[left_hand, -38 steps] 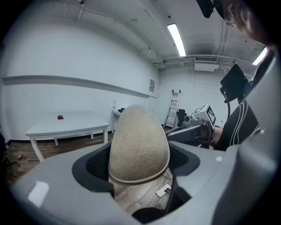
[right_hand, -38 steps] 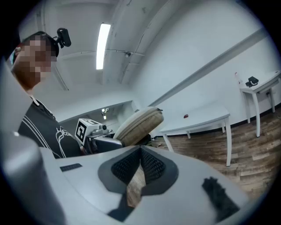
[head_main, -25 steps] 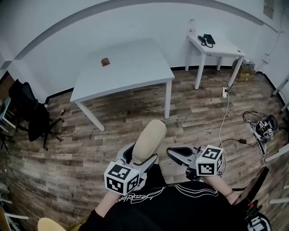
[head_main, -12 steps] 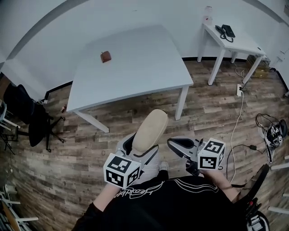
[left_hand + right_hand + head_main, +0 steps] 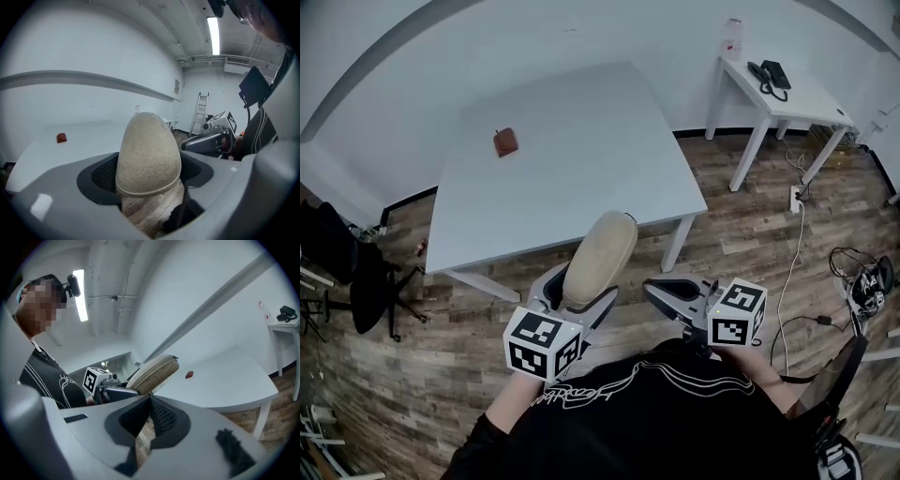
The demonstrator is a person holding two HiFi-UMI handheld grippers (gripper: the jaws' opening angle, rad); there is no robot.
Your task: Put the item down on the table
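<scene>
A beige oval case (image 5: 598, 258) stands up between the jaws of my left gripper (image 5: 581, 298), which is shut on its lower end. In the left gripper view the case (image 5: 148, 157) fills the gap between the pads of the left gripper (image 5: 148, 174). It hangs above the wood floor, just short of the white table (image 5: 572, 150). My right gripper (image 5: 661, 291) is beside it to the right, shut and holding nothing. In the right gripper view the right gripper (image 5: 150, 401) has its pads meeting, with the case (image 5: 154, 372) beyond them.
A small red-brown object (image 5: 505, 142) lies on the far left of the table. A small side table (image 5: 811, 103) with a black phone (image 5: 769, 73) and a bottle (image 5: 731, 37) stands at the back right. A black chair (image 5: 347, 272) is at the left, with cables (image 5: 862, 281) on the floor at the right.
The white table has come closer and now lies just ahead of both grippers. The left gripper still holds the case, and the right gripper stays shut beside it.
</scene>
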